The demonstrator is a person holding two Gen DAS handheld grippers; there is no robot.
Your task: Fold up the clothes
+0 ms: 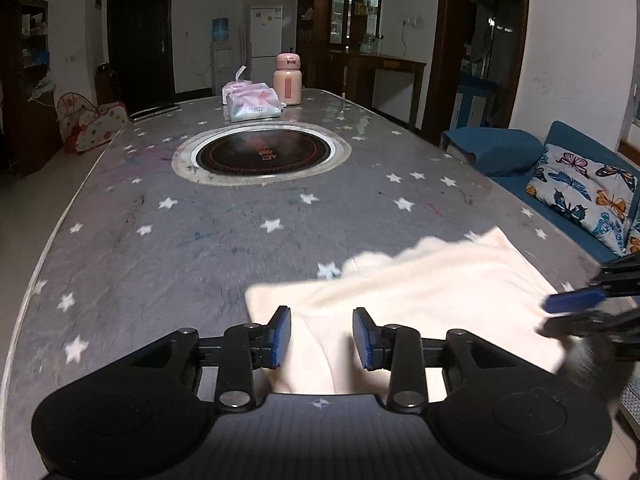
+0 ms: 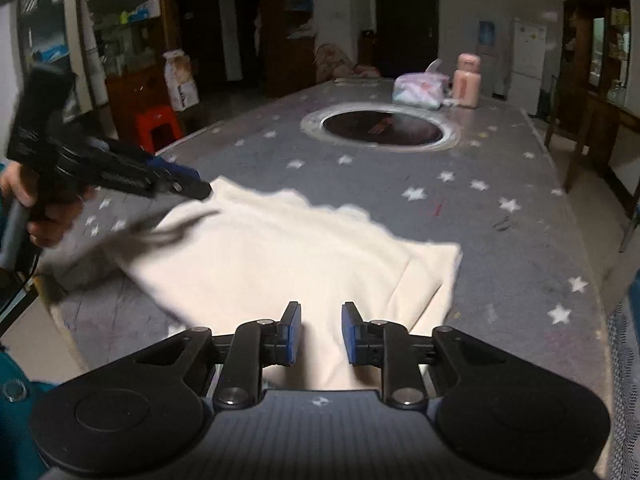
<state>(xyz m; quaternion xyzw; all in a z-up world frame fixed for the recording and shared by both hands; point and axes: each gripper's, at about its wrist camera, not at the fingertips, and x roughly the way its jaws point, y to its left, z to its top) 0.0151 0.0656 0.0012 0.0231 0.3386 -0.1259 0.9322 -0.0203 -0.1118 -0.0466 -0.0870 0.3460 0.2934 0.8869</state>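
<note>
A cream garment (image 1: pixel 420 292) lies folded on the grey star-patterned table (image 1: pixel 160 240) near its front edge. It also shows in the right wrist view (image 2: pixel 288 256). My left gripper (image 1: pixel 322 336) is open, its blue pads over the garment's near left part, holding nothing. It also appears in the right wrist view (image 2: pixel 188 184) at the garment's far left corner. My right gripper (image 2: pixel 320 334) is open above the garment's near edge and empty. It shows blurred at the right edge of the left wrist view (image 1: pixel 576 308).
A round black cooktop (image 1: pixel 262 154) is set into the table's middle. Tissue packs (image 1: pixel 254 102) and a pink flask (image 1: pixel 287 80) stand at the far end. A blue sofa with a butterfly cushion (image 1: pixel 584 196) is at the right. A red stool (image 2: pixel 158 124) stands left of the table.
</note>
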